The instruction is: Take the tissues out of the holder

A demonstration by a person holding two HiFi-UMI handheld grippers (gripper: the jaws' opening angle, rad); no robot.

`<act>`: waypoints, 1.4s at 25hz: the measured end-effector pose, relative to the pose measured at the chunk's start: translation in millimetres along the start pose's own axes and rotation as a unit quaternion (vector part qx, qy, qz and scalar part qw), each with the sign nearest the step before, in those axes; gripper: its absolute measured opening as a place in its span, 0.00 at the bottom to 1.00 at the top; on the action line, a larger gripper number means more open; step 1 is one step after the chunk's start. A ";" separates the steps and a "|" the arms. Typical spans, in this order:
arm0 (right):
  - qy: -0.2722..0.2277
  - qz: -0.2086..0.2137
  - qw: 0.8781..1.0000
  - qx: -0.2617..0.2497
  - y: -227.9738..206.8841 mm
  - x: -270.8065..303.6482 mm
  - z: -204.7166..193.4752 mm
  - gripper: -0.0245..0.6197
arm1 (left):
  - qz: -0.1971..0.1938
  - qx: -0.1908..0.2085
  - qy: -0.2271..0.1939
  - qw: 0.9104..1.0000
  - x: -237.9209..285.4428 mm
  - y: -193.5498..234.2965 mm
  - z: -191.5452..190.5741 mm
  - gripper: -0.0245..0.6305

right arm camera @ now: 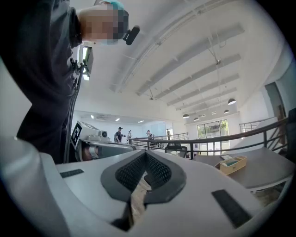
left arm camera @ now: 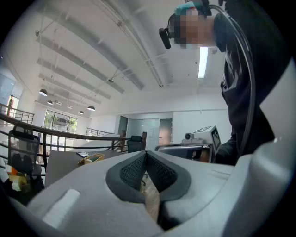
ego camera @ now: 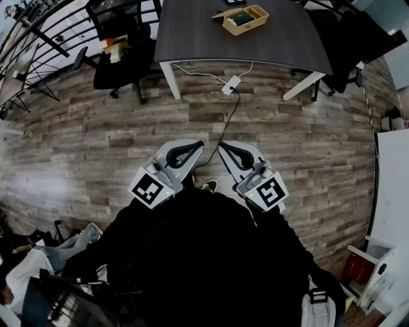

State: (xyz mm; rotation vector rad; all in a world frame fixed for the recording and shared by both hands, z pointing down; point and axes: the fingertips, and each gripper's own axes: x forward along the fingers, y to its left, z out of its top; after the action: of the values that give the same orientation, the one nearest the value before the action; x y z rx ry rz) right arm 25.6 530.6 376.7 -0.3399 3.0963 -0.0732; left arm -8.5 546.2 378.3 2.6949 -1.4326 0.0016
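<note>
Seen from above, a person in dark clothing stands on a wood-plank floor [ego camera: 96, 140] and holds two grey handheld grippers close to the body, angled inward so that their tips nearly meet. The left gripper [ego camera: 199, 145] is clenched, its ribbed black pads pressed together at the tip with nothing between them; only a sliver of floor shows through the gap lower down. The right gripper [ego camera: 222, 145] is clenched and empty in the same way. Both point level and rest near the waist, which reads as a ready stance and not a reach: nothing is within range of either claw. The task's thing, a small light wooden holder [ego camera: 245, 19], sits well ahead on a dark grey table [ego camera: 192, 38], near the table's far side. A dark green pack [ego camera: 242, 19] lies inside it, likely the tissues, though it is too small to be sure. Each gripper's own view shows the holder far off on the tabletop, so the work has probably not begun. The person would need to step forward and open the jaws before taking anything. A white power adapter [ego camera: 231, 84] with its cable lies on the floor between the person and the table, something to step around. A black office chair [ego camera: 121, 57] stands to the table's left.
</note>
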 end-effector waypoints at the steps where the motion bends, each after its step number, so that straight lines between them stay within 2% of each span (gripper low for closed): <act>1: -0.001 -0.001 1.000 0.000 -1.7 -0.2 -0.3 0.04 | 0.000 0.001 -0.001 1.000 1.7 0.4 0.3 0.05; 10: -0.004 -0.012 1.000 0.001 -12.6 -9.1 -2.3 0.04 | -0.009 0.005 -0.001 1.000 14.8 -4.7 0.9 0.05; 15: -0.011 -0.024 1.000 0.001 -19.8 -15.6 0.2 0.04 | -0.007 -0.006 -0.003 1.000 19.3 -3.8 6.0 0.05; 24: -0.012 -0.045 0.999 -0.002 -46.6 -27.2 5.1 0.04 | -0.016 0.013 0.000 1.000 43.9 -1.5 11.4 0.05; 28: -0.011 -0.054 0.998 -0.006 -68.6 -18.1 6.0 0.04 | -0.025 0.014 -0.004 1.000 62.7 15.3 13.3 0.05; 35: -0.011 -0.074 0.997 -0.014 -122.0 17.5 14.7 0.04 | -0.047 0.027 -0.030 0.998 104.6 68.3 25.9 0.05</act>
State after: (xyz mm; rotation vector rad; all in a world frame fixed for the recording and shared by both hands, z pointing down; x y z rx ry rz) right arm 35.3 407.2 367.7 -0.5665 3.0492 -0.0290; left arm -7.4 419.6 362.3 2.8265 -1.3384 -0.0500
